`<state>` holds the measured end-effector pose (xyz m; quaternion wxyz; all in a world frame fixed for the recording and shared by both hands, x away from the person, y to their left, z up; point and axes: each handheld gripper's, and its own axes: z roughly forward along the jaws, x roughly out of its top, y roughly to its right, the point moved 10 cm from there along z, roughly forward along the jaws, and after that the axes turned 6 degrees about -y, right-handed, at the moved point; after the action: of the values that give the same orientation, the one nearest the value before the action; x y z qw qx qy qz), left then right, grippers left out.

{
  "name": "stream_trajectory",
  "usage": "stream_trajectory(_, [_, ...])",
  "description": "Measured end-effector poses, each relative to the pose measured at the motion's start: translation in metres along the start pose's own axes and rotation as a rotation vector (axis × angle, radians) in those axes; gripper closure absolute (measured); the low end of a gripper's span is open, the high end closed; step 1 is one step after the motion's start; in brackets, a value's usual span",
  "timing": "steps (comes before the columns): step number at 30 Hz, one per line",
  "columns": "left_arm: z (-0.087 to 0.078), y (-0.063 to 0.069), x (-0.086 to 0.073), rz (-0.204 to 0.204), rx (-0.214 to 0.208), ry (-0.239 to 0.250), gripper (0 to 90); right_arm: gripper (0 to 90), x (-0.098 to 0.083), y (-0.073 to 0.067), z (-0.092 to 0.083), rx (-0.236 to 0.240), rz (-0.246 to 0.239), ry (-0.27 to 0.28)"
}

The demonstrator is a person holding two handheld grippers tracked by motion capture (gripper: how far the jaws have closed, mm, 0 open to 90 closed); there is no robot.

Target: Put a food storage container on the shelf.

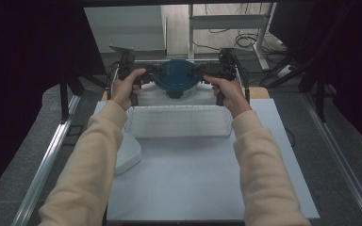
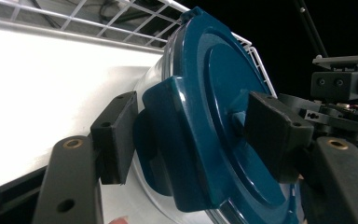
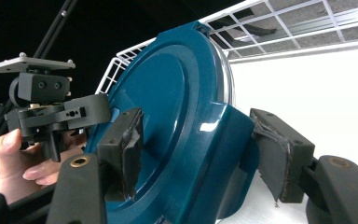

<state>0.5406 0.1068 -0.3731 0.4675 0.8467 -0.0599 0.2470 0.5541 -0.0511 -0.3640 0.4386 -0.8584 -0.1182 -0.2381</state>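
High view: a round container with a dark blue lid (image 1: pixel 178 76) sits in a white wire rack (image 1: pixel 179 120) at the far edge of the desk (image 1: pixel 202 183). The left gripper (image 1: pixel 152 71) and the right gripper (image 1: pixel 201 71) reach it from opposite sides, each held in a hand with a cream sleeve. A white dish (image 1: pixel 128 157) lies near the desk's left edge, just beside the rack.

Left gripper view: the jaws straddle a side clasp (image 2: pixel 168 140) of the lid (image 2: pixel 223 116). One pad (image 2: pixel 116 135) sits beside the clasp with a sliver of gap, the other pad (image 2: pixel 270 130) lies against the lid's face; whether they press is hard to tell.

Right gripper view: the jaws stand apart around the lid's (image 3: pixel 168 112) other clasp (image 3: pixel 223 154). The worn pad (image 3: pixel 275 158) hangs clear of it, so nothing is clamped. The other gripper (image 3: pixel 51 112) shows beyond.
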Motion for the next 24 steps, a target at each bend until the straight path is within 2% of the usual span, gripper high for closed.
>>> stream_trajectory(5, [0.0,0.0,-0.002,0.004,-0.015,0.011,35.6,33.1,-0.001,-0.002,0.001,-0.025,-0.015,0.004])
stream_trajectory(6, [0.0,0.0,-0.002,0.008,-0.013,0.016,32.7,24.5,0.0,-0.002,0.002,-0.071,-0.047,0.021])
stream_trajectory(7, [-0.001,-0.001,-0.002,0.025,0.014,0.024,32.7,24.5,0.0,-0.002,0.002,-0.071,-0.047,0.021])
stream_trajectory(8, [-0.001,-0.001,-0.003,0.041,0.032,0.034,27.5,16.3,0.001,-0.003,0.0,-0.111,-0.078,0.043])
stream_trajectory(9, [-0.002,-0.001,-0.003,0.06,0.046,0.036,27.5,16.3,0.001,-0.003,0.0,-0.111,-0.078,0.043])
stream_trajectory(10, [-0.004,0.0,-0.004,0.084,0.078,0.049,26.5,13.9,0.001,-0.004,0.0,-0.116,-0.086,0.048])
stream_trajectory(11, [-0.006,0.0,-0.004,0.1,0.096,0.057,23.7,10.1,0.001,-0.007,-0.004,-0.139,-0.117,0.067])
stream_trajectory(12, [-0.008,0.001,-0.004,0.116,0.109,0.065,23.7,10.1,0.001,-0.007,-0.004,-0.139,-0.117,0.067])
stream_trajectory(13, [-0.012,0.003,-0.005,0.143,0.125,0.076,22.2,9.0,-0.001,-0.01,-0.009,-0.185,-0.174,0.077])
stream_trajectory(14, [-0.018,0.006,-0.008,0.188,0.16,0.093,21.9,9.0,-0.001,-0.011,-0.012,-0.204,-0.199,0.083])
stream_trajectory(15, [-0.018,0.006,-0.008,0.188,0.16,0.093,22.3,9.0,-0.001,-0.011,-0.012,-0.204,-0.199,0.083])
stream_trajectory(17, [-0.024,0.011,-0.014,0.227,0.169,0.108,22.4,9.4,-0.004,-0.013,-0.021,-0.259,-0.262,0.097])
stream_trajectory(20, [-0.031,0.017,-0.03,0.278,0.175,0.097,23.2,10.2,-0.012,-0.017,-0.032,-0.272,-0.317,0.109])
stream_trajectory(21, [-0.036,0.021,-0.039,0.316,0.185,0.096,23.9,10.5,-0.02,-0.021,-0.039,-0.256,-0.348,0.108])
stream_trajectory(22, [-0.036,0.021,-0.039,0.316,0.185,0.096,24.3,10.5,-0.02,-0.021,-0.039,-0.256,-0.348,0.108])
stream_trajectory(23, [-0.04,0.023,-0.045,0.343,0.198,0.099,24.7,11.2,-0.03,-0.023,-0.045,-0.236,-0.379,0.109])
stream_trajectory(24, [-0.042,0.023,-0.049,0.361,0.207,0.102,24.7,11.2,-0.03,-0.023,-0.045,-0.236,-0.379,0.109])
